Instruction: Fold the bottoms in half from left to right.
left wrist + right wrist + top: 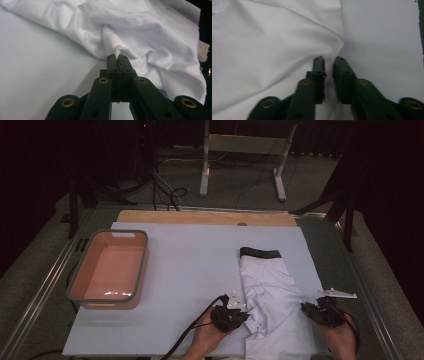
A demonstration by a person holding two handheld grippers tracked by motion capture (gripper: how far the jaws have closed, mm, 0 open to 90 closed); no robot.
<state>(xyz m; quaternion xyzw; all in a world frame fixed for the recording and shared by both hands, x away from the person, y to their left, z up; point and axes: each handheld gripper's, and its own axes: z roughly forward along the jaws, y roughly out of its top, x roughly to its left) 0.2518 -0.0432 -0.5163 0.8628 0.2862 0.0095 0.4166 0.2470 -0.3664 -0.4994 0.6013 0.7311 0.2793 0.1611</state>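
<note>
A white garment [272, 287] with a black collar [260, 253] lies on the right half of the pale table cover [190, 270]. My left gripper [245, 316] is at the garment's near left edge, shut on a pinched ridge of the white cloth [117, 51]; its jaws meet with fabric squeezed between them [119, 58]. My right gripper [305, 308] is at the garment's near right edge. Its jaws stand slightly apart [329, 60], and a fold of the cloth's edge [337, 47] runs into the gap without being visibly pressed.
A pink basin with a grey rim [142, 265] stands at the left of the table. A wooden strip [200, 217] runs along the far edge. Metal rails border the table, and a stand's legs and cables are on the floor beyond.
</note>
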